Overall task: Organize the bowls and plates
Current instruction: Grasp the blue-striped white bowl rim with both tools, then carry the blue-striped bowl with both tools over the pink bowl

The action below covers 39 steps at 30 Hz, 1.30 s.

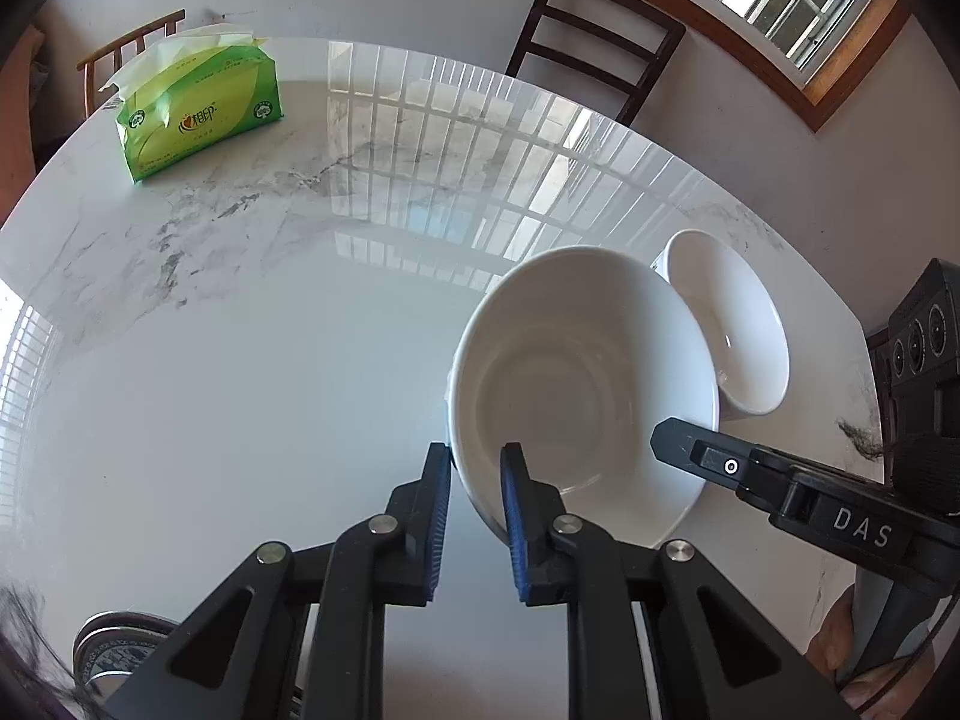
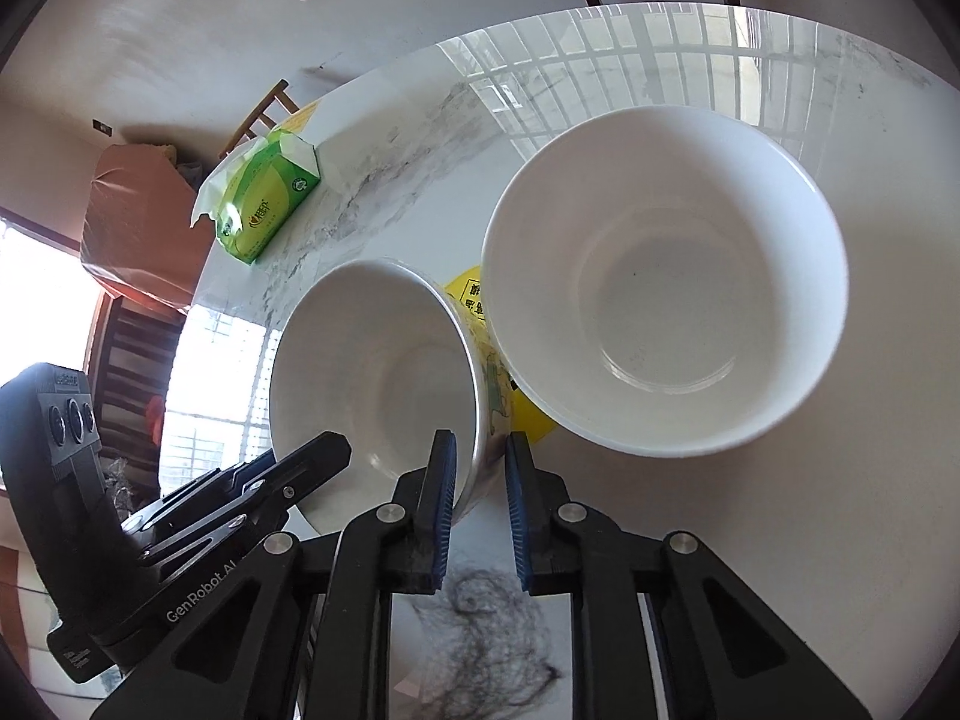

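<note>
Left wrist view: on the marble table (image 1: 240,360), left gripper (image 1: 477,462) and right gripper (image 2: 480,456) each pinch one tilted bowl's (image 1: 582,384) rim; nesting into the neighbouring bowl (image 2: 666,282) likely follows.

Two bowls (image 2: 663,282) side by side on table (image 1: 240,390)

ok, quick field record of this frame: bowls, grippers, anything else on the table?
held bowl: patterned bowl, empty, gripped on opposite sides of its rim
left gripper: shut on its rim
right gripper: shut on its rim
second bowl: plain white bowl, empty, right beside it, ungripped
other: green tissue pack, far side of the marble table
</note>
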Each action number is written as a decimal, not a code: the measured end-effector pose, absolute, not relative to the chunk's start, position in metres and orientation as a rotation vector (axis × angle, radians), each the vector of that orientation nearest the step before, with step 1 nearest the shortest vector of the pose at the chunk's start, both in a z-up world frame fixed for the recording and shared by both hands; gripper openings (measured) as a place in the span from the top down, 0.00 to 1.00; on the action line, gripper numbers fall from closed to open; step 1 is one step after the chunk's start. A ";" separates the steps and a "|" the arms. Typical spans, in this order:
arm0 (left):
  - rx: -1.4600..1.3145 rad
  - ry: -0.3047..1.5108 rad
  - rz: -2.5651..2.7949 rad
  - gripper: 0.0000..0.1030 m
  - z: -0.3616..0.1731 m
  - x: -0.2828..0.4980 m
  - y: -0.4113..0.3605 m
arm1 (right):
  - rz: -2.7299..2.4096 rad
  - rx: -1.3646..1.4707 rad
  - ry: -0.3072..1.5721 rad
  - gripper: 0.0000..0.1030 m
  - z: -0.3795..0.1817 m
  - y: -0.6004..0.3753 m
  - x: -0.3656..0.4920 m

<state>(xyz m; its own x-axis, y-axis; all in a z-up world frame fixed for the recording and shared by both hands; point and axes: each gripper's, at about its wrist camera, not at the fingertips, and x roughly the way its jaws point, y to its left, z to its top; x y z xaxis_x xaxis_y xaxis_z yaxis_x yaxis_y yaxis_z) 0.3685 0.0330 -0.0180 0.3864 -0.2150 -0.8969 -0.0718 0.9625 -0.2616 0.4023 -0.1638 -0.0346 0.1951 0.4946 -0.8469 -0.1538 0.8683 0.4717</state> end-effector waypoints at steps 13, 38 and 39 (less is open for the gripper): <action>-0.272 1.127 -0.129 0.83 0.035 0.297 0.005 | 0.511 0.323 1.238 0.86 0.007 -0.193 0.352; -0.193 1.142 -0.212 0.82 0.059 0.129 -0.041 | 0.534 0.264 1.238 0.86 0.045 -0.231 0.176; -0.189 1.149 -0.213 0.82 0.057 0.127 -0.041 | 0.531 0.268 1.245 0.86 0.043 -0.231 0.173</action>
<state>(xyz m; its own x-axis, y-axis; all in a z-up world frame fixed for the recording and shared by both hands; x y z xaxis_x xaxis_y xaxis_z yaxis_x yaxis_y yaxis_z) 0.1271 -0.0411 0.0571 0.3932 -0.2636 -0.8809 0.0701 0.9638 -0.2571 0.1734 -0.2314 0.0429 0.2201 0.5196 -0.8256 -0.2356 0.8496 0.4719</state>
